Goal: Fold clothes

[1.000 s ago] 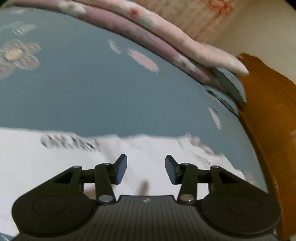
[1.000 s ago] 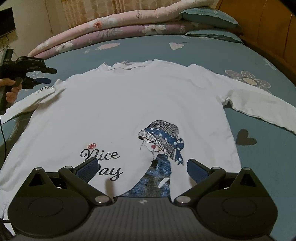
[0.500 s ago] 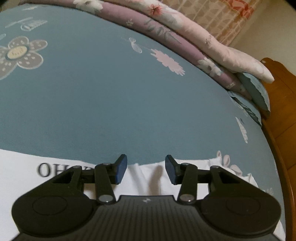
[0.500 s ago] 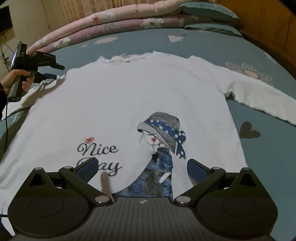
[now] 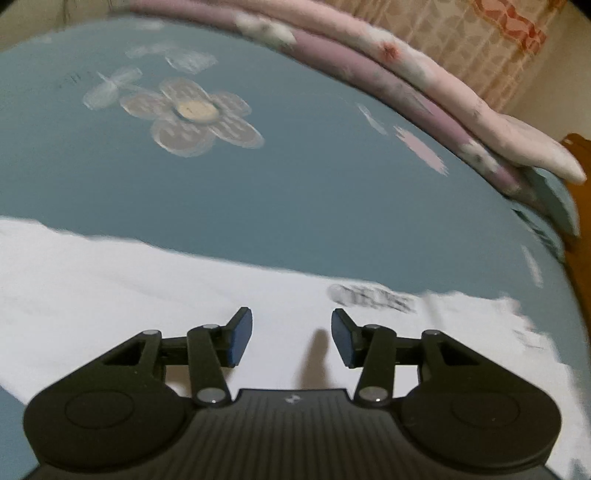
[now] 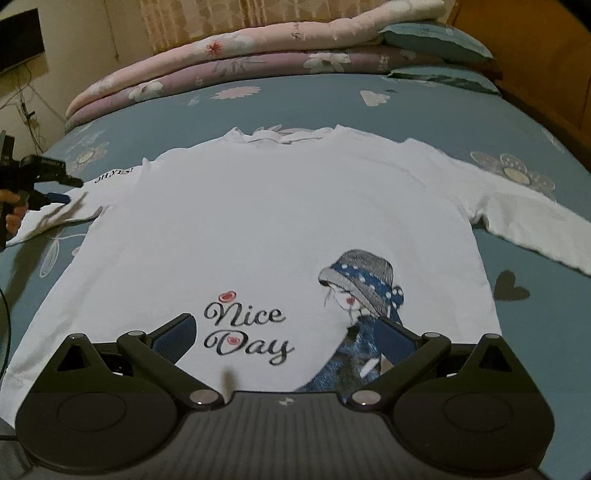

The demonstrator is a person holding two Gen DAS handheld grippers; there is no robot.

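The left hand-held gripper [image 5: 291,338] is hovering over the white sleeve [image 5: 147,295] of the shirt, its blue pads [image 5: 240,338] standing moderately apart with nothing caught between them; only white cloth is lying below the gap. From the right wrist view this same hand-held gripper [image 6: 55,192] is showing at the far left edge, gripped by a person's hand [image 6: 13,218], with its tips just above the left sleeve near the small black lettering [image 6: 112,176] on the shoulder.

The right hand-held gripper [image 6: 286,339] is hanging over the near hem of the white long-sleeved shirt [image 6: 277,221], its jaws spread wide and empty, one pad sitting left of the "Nice Day" script [image 6: 247,332] and the other over the printed girl in a blue dotted hat [image 6: 360,288].

The shirt is lying flat and face up on the blue flowered bed [image 6: 461,122], collar toward the far side, both sleeves stretching outward to left and right. Beyond it, at the far edge of the bed, folded pink and purple quilts [image 6: 240,62] are stacking up, with teal pillows [image 6: 436,40] lying to their right beside a wooden headboard [image 6: 535,55]. A curtain [image 6: 221,18] is hanging behind them.
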